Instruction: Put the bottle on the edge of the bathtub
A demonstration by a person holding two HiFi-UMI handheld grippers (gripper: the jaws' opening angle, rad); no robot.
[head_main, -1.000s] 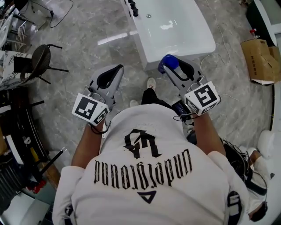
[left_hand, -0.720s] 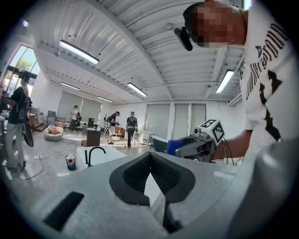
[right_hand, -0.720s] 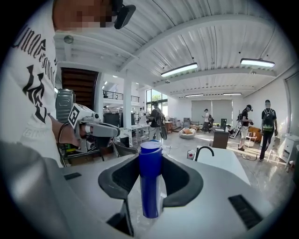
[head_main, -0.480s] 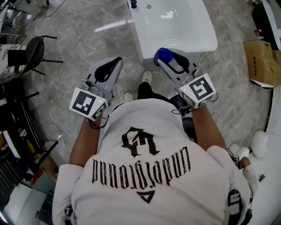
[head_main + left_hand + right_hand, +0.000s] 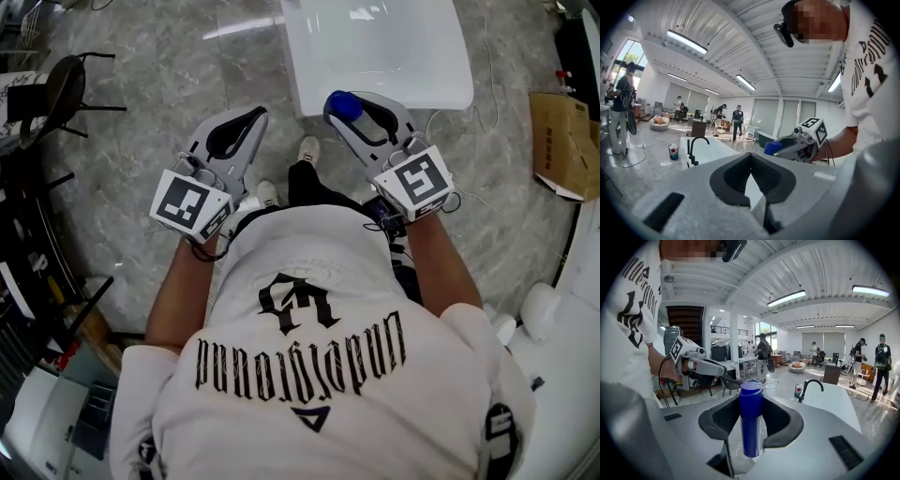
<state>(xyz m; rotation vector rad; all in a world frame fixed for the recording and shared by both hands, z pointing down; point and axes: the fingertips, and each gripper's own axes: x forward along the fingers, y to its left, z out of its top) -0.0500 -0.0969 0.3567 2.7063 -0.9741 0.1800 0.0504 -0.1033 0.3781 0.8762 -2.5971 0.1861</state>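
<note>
A blue bottle (image 5: pixel 343 105) stands upright between the jaws of my right gripper (image 5: pixel 356 109), which is shut on it. In the right gripper view the bottle (image 5: pixel 751 423) fills the gap between the dark pads of the right gripper (image 5: pixel 751 399). It hangs just short of the near end of the white bathtub (image 5: pixel 305 80). My left gripper (image 5: pixel 251 116) is held level beside it over the marble floor, with its jaws shut on nothing. In the left gripper view the left gripper (image 5: pixel 750 157) points at the bathtub (image 5: pixel 715 149) and its black faucet (image 5: pixel 693 148).
A black chair (image 5: pixel 58 94) stands at the far left and a cardboard box (image 5: pixel 562 141) at the right. A small cup (image 5: pixel 798 391) sits on the bathtub rim by the faucet (image 5: pixel 808 387). Cables lie on the floor right of the tub. Several people stand far behind.
Both grippers have shifted slightly up the head view while the floor and tub slid as the person moved. The right gripper still holds the bottle; the left stays shut.
</note>
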